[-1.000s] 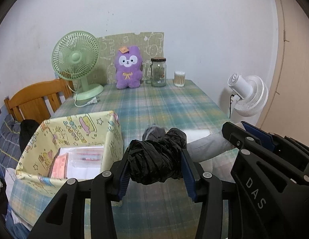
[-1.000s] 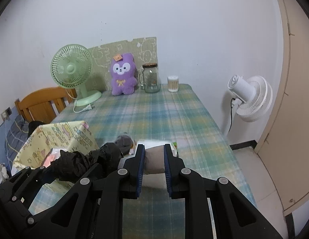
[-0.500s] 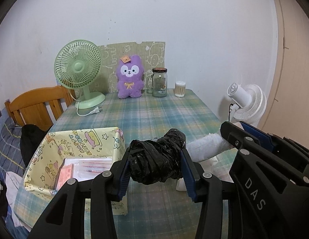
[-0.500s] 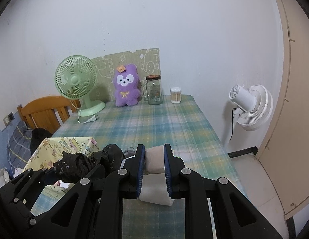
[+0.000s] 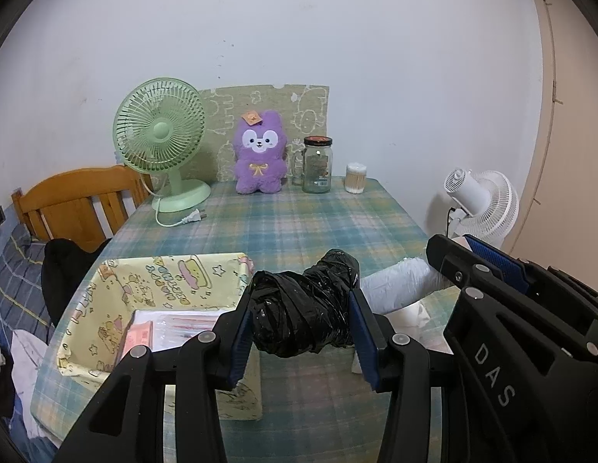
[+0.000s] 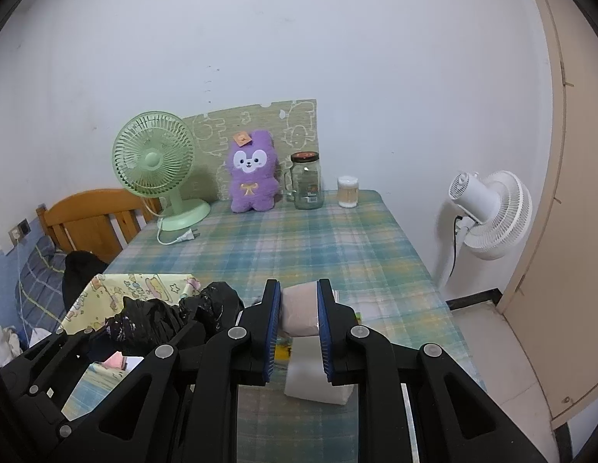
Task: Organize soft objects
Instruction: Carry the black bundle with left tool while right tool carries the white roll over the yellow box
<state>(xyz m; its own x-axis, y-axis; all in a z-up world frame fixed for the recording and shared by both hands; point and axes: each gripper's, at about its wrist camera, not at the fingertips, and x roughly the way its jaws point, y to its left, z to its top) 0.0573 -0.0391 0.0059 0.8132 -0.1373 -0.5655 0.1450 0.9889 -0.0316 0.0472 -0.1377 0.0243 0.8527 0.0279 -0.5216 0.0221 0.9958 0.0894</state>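
Fingers of the left gripper [image 5: 301, 333] are clamped on a crumpled black plastic bag [image 5: 303, 308], held in the air over the near right corner of the yellow cartoon-print box [image 5: 106, 297]. The right gripper [image 6: 299, 332] has its fingers pressed against a pale, cloth-like roll [image 6: 299, 308], which runs on toward the left gripper as a white wrapped bundle [image 5: 399, 281].

Compared with a second ago, both grippers sit higher: more of the checked desk [image 6: 318, 239] shows below the held things, and a white folded pad [image 6: 318, 378] lying on the desk under the right fingers is now exposed.

Count: two grippers, one black bag, one pale roll, one box at 8 o'clock from the held bag, holding flat packets. At 12 o'clock, by the wall, stand one green desk fan [image 5: 160, 142], one purple plush toy [image 5: 260, 158], one glass jar [image 5: 317, 164] and one cotton-swab tub [image 5: 355, 178]. One white floor fan [image 6: 488, 212] stands at 2 o'clock off the desk, one wooden chair [image 5: 79, 200] at 10 o'clock.
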